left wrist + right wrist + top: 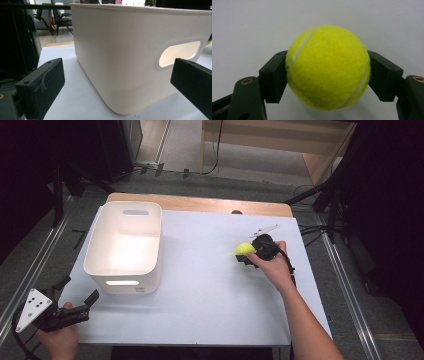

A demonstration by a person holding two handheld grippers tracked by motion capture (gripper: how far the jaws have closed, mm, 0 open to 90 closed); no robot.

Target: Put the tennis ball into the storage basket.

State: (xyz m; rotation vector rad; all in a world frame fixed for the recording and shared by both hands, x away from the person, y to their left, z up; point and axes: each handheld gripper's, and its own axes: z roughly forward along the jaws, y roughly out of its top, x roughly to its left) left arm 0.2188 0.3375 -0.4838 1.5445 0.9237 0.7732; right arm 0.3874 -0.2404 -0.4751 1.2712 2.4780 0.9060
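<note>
Tennis ball (244,249): from the high view I read it on the right half of the white worktop (210,285), clamped in my right tool (246,256), which my right hand (272,262) holds low over the surface. A white bin (125,247) stands on the left half of the worktop, well apart from the ball, with a slot handle in its near wall and another in its far wall. My left tool (80,292) sits at the near left corner of the worktop, just beside the bin's near left corner, jaws spread and holding nothing; my left hand (60,340) grips it from below.

Left gripper view: the left tool (117,87) is released, its two black jaws wide apart at the frame edges. The bin (130,50) stands close ahead between them, near corner rounded, slot handle lit from inside.

Right gripper view: the right tool (327,75) grasps the tennis ball (328,67), one black jaw pressed to each side of it. White seam lines curve across the yellow felt. The worktop (249,25) lies behind the ball; I cannot tell whether the ball touches it.
</note>
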